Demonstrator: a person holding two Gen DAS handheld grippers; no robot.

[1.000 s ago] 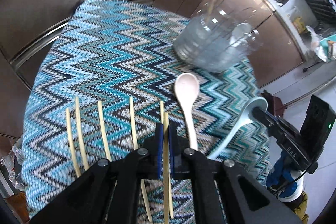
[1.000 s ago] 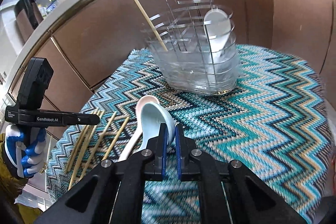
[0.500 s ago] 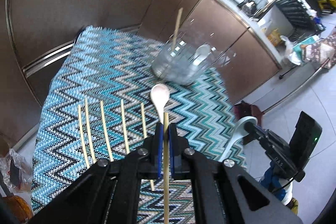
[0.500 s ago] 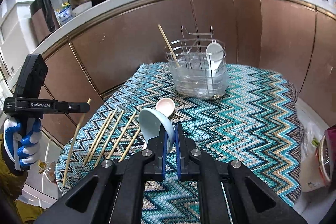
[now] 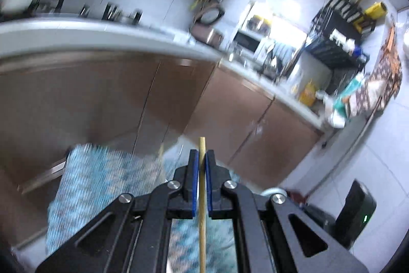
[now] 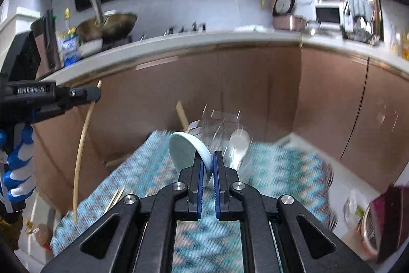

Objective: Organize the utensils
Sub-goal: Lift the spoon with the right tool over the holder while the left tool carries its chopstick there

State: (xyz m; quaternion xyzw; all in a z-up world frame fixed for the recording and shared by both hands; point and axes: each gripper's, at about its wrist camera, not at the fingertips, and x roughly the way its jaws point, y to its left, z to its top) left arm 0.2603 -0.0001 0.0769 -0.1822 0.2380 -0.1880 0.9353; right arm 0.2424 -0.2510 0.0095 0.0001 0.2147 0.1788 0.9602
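My left gripper [image 5: 201, 157] is shut on a bamboo chopstick [image 5: 202, 201], held high above the table; the right wrist view shows that gripper [image 6: 95, 92] at the left with the chopstick [image 6: 81, 152] hanging down. My right gripper [image 6: 208, 160] is shut on a pale blue ceramic spoon [image 6: 188, 154], bowl up, above the cloth. The clear utensil holder [image 6: 219, 134] stands blurred at the table's far edge, with a chopstick [image 6: 182, 113] and a white spoon [image 6: 239, 145] in it.
The table carries a blue zigzag cloth [image 6: 281, 170]. Loose chopsticks [image 6: 115, 197] lie on it at the left. Brown cabinets [image 6: 255, 88] and a counter stand behind. A dark red bin [image 6: 383, 221] is at the lower right.
Both grippers have lifted and tilted up, so the views now show the cabinets and counter. The chopstick and blue spoon rose with them. The holder now sits closer ahead of the right gripper.
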